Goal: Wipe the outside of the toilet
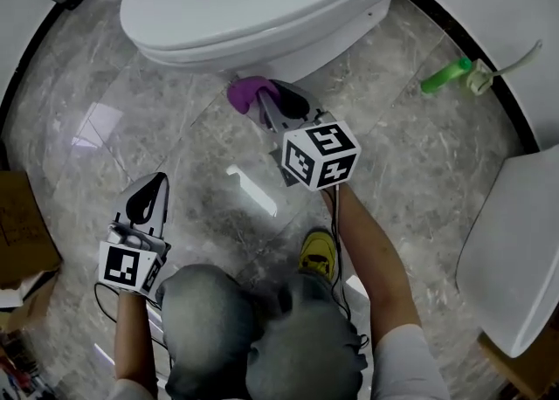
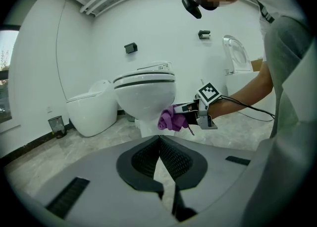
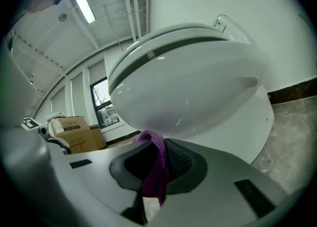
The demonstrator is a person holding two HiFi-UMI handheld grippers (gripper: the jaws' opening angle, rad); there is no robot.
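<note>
The white toilet (image 1: 262,5) stands at the top of the head view with its lid down. My right gripper (image 1: 259,97) is shut on a purple cloth (image 1: 248,93), which sits just under the front of the bowl (image 3: 198,92). In the right gripper view the purple cloth (image 3: 154,164) hangs pinched between the jaws, its top touching the bowl's underside. My left gripper (image 1: 147,202) hangs lower left over the floor, jaws shut with nothing in them. From the left gripper view the toilet (image 2: 146,89), the cloth (image 2: 171,119) and my right gripper (image 2: 190,113) show ahead.
A green-handled brush (image 1: 450,75) lies on the marble floor at the right. A second toilet (image 2: 91,109) stands at the left, another seat (image 1: 515,250) at the right. Cardboard boxes (image 1: 22,232) sit at the left edge. My yellow shoe (image 1: 316,251) is below the right gripper.
</note>
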